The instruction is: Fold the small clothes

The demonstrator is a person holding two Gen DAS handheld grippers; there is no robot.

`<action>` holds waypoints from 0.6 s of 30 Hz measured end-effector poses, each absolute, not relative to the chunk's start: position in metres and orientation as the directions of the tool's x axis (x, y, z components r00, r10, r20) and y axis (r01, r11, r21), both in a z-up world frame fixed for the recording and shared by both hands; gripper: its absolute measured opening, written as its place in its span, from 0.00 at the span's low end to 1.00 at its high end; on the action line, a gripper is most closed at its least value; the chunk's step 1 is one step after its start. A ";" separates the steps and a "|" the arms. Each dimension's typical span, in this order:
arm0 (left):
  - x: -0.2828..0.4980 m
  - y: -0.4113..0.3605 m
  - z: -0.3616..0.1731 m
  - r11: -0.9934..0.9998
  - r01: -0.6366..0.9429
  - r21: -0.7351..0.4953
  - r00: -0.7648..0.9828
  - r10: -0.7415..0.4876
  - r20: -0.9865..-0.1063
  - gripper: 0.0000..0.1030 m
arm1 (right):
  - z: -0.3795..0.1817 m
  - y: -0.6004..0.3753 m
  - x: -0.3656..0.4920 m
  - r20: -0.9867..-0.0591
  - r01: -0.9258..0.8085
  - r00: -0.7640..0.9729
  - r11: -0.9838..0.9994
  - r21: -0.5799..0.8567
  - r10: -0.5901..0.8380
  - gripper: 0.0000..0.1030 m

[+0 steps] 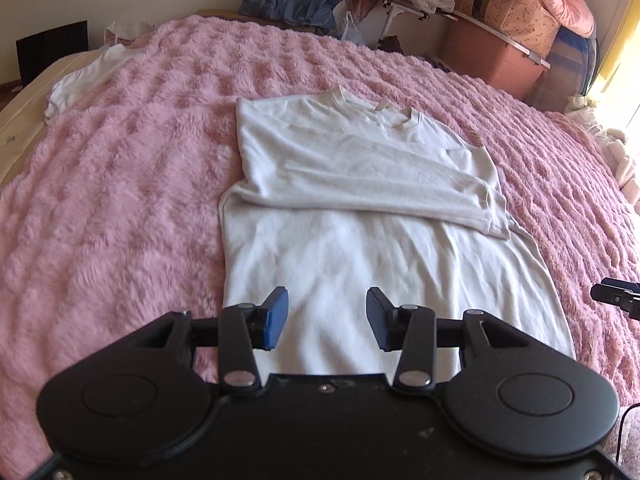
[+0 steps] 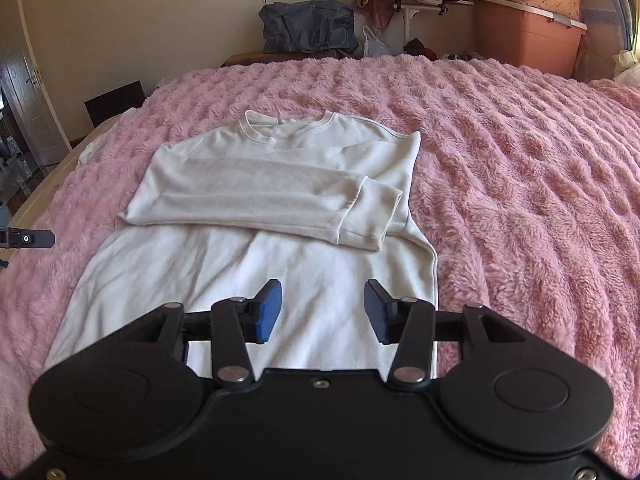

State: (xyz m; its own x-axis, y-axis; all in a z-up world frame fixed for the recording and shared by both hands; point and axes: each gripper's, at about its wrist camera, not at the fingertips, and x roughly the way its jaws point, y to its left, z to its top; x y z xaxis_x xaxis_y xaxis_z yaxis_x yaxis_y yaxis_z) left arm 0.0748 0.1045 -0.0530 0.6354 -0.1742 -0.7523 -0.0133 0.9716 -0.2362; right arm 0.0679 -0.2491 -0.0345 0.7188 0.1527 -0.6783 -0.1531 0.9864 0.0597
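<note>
A white sweatshirt (image 2: 256,280) is lying flat on the pink bed (image 2: 520,184), sleeves already folded across its chest at twelve o'clock; the bottom half is awaiting folding. Both the left gripper (image 1: 327,318) and the right gripper (image 2: 322,312) are hovering with fingers wide, holding nothing.

white sweatshirt (image 1: 360,264), pink fluffy ribbed blanket (image 1: 120,200), blue-padded tongs (image 1: 327,318)

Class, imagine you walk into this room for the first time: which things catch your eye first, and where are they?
A white long-sleeved top lies flat in the middle of a fluffy pink blanket covering the bed, its sleeves folded across the chest. In the foreground, both black tongs, left and right, hang open above its lower half, holding nothing. Bags and a pink storage box crowd the far wall.
</note>
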 end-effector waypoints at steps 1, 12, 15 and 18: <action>0.065 0.105 -0.058 0.968 -0.024 -0.249 0.622 -0.181 -0.762 0.44 | -0.037 -0.250 0.057 -0.688 -0.151 0.711 0.987 0.058 0.149 0.47; -0.007 0.130 -0.110 0.943 -0.186 -0.276 0.504 -0.150 -0.851 0.44 | -0.091 -0.296 -0.017 -0.829 -0.034 0.554 0.997 0.069 0.076 0.45; -0.010 0.134 -0.119 0.940 -0.207 -0.270 0.466 -0.148 -0.872 0.44 | -0.099 -0.301 -0.022 -0.846 -0.023 0.530 0.998 0.055 0.059 0.43; -0.010 0.137 -0.128 0.939 -0.230 -0.255 0.423 -0.140 -0.895 0.44 | -0.105 -0.304 -0.025 -0.859 -0.024 0.508 0.999 0.047 0.053 0.43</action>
